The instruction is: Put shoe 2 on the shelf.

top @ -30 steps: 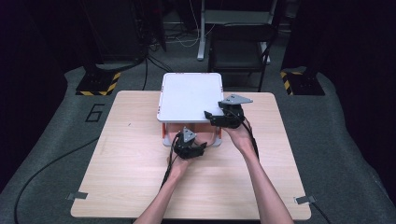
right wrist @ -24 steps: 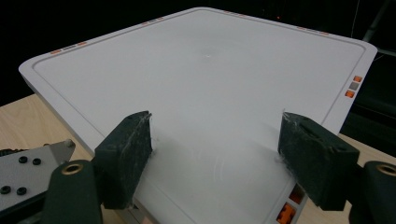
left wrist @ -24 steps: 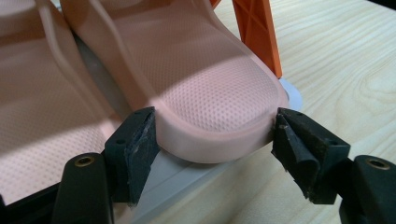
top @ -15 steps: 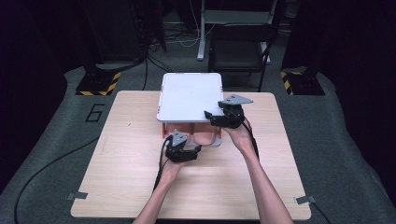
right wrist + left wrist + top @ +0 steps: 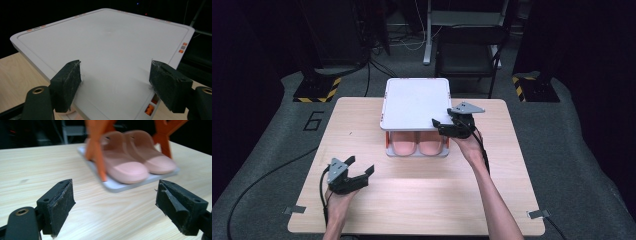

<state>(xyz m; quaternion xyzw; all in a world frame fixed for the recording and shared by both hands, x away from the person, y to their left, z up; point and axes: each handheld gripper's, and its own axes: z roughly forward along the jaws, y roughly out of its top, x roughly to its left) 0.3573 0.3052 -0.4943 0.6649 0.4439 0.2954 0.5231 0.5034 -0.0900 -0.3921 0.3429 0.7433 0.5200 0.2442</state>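
A small rack with a white top shelf (image 5: 414, 102) and orange legs (image 5: 96, 147) stands at the table's far middle. A pair of pink shoes (image 5: 418, 145) sits side by side on its lower white tray (image 5: 117, 187). My left gripper (image 5: 357, 176) is open near the table's front left, well short of the rack, with nothing between its jaws. In the left gripper view the left gripper (image 5: 115, 207) faces the shoes (image 5: 135, 162). My right gripper (image 5: 438, 125) is open over the front right corner of the top shelf (image 5: 107, 47), jaws apart above its surface.
The wooden table (image 5: 422, 200) has bare room in front of the rack. Tape marks sit at its front corners (image 5: 293, 210). Beyond the table, on the dark floor, stand a chair (image 5: 467, 57) and black-and-yellow bases (image 5: 314, 90).
My left gripper has drawn back from the shoes at the rack's front toward the table's front left, open. The right gripper has stayed at the shelf's corner.
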